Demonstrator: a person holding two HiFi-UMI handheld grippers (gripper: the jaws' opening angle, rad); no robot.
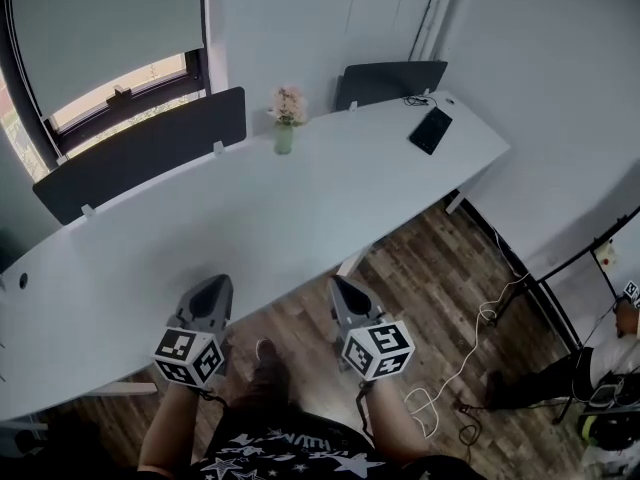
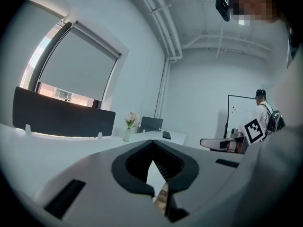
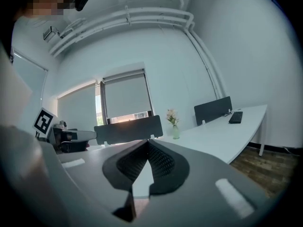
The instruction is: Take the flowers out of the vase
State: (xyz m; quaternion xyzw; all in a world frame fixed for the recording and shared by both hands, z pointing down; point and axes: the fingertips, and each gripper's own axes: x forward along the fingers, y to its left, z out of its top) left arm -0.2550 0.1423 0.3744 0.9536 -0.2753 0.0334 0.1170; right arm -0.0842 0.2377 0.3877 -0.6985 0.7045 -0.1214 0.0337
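Pale pink flowers (image 1: 288, 103) stand in a small green glass vase (image 1: 284, 138) at the far edge of the long white table (image 1: 200, 238). Both grippers hover at the table's near edge, well short of the vase. My left gripper (image 1: 213, 291) is shut and empty; my right gripper (image 1: 341, 288) is shut and empty too. In the left gripper view the flowers (image 2: 131, 119) show far ahead, left of the closed tips (image 2: 152, 144). The right gripper view has the vase (image 3: 175, 132) far ahead, right of its closed tips (image 3: 147, 144).
Dark divider panels (image 1: 140, 153) (image 1: 390, 81) line the table's far side. A black flat device (image 1: 431, 129) with a cable lies at the right end. A white cable (image 1: 470, 353) trails over the wood floor; another person (image 1: 600, 368) is at the right.
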